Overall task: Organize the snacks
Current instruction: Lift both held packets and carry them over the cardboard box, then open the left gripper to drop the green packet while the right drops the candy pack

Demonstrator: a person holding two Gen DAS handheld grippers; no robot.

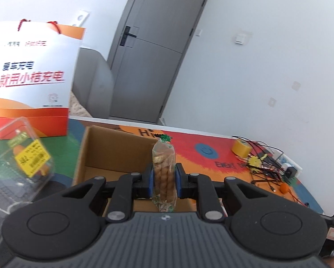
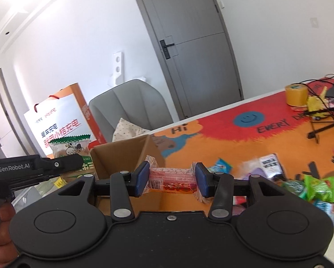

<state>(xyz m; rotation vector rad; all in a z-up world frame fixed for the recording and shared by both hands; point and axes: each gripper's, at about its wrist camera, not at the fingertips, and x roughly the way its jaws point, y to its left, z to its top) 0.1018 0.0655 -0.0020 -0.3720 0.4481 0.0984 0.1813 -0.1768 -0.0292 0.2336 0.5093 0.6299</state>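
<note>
My left gripper [image 1: 164, 179] is shut on a clear packet of brown twisted snacks [image 1: 163, 169], held upright over the open cardboard box [image 1: 113, 147]. My right gripper [image 2: 172, 179] is shut on a red-and-white wrapped snack bar [image 2: 171, 179], held crosswise just right of the same cardboard box [image 2: 122, 156]. The left gripper's body [image 2: 33, 167] shows at the left of the right wrist view. Several loose snack packets [image 2: 309, 185] lie on the mat to the right.
A clear plastic clamshell with a yellow label [image 1: 21, 158] sits left of the box. A white-and-orange paper bag [image 1: 33, 78] stands behind it. A green-and-white snack bag [image 2: 71, 149] is nearby. A tape roll [image 2: 296, 95] and tangled cables [image 1: 265, 165] lie far right. A grey chair [image 2: 131, 102] stands behind the table.
</note>
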